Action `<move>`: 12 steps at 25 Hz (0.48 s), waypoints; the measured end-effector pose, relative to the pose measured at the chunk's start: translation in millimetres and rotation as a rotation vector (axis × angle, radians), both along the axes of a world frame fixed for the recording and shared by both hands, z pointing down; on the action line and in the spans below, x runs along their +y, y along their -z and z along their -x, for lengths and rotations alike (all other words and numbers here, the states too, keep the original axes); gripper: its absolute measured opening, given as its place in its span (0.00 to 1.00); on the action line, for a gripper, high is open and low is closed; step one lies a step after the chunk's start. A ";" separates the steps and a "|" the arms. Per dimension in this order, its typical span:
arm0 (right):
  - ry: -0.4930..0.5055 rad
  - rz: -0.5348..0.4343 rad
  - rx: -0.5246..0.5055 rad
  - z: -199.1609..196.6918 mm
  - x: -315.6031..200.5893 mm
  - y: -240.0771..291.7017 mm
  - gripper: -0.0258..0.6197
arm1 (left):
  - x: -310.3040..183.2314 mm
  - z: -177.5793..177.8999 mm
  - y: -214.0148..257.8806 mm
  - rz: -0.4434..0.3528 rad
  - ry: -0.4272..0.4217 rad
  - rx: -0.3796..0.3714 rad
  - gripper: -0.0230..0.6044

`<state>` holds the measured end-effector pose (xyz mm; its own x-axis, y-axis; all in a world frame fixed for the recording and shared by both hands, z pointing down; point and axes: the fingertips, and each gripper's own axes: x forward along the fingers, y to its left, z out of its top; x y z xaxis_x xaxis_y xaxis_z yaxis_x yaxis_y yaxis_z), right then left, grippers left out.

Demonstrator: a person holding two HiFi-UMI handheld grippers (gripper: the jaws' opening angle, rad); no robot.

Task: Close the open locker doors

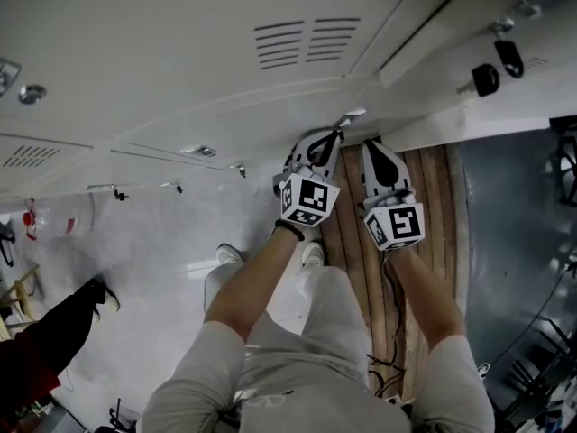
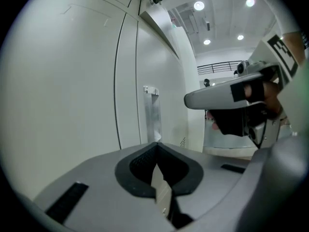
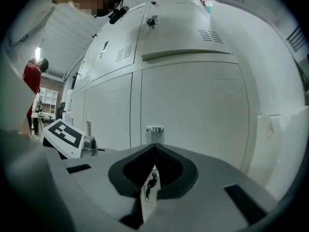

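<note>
Head view: your left gripper (image 1: 334, 135) and right gripper (image 1: 372, 144) close against lockers (image 1: 180, 61); contact of tips too small to tell. Handle plate (image 2: 152, 111) on lockers: lower end hidden behind your left jaws. Small key (image 3: 151, 181) glimpsed through slit below your right jaws, its lock hidden. Key pair (image 1: 498, 66) at right end of lockers: tags too small to read. Person (image 1: 50, 341) left of lockers cut off by frame edge. Your shoe (image 1: 313, 255) at foot of lockers half behind forearm.

Pale grey locker doors (image 3: 193, 105) stand upright, shut flush side by side. A metal latch tab (image 3: 154, 128) juts from one's edge.
</note>
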<state>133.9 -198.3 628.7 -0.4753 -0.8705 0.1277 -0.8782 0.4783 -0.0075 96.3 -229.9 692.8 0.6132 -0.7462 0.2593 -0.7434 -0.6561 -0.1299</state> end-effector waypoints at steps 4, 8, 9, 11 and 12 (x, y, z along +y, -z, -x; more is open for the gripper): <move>-0.026 0.037 -0.072 -3.4 33.1 37.5 0.05 | 39.5 15.7 43.1 0.003 -0.051 0.022 0.04; 0.011 0.079 -0.091 5.2 74.7 103.2 0.05 | 97.8 52.4 128.0 0.036 -0.074 0.085 0.04; 0.019 0.092 -0.098 7.9 86.3 124.0 0.05 | 113.4 63.6 154.6 0.043 -0.072 0.104 0.04; 0.028 0.104 -0.119 14.4 107.0 169.9 0.05 | 140.2 88.9 211.0 0.044 -0.052 0.142 0.04; 0.030 0.096 -0.128 17.7 112.8 194.3 0.05 | 148.4 102.6 239.1 0.040 -0.034 0.161 0.04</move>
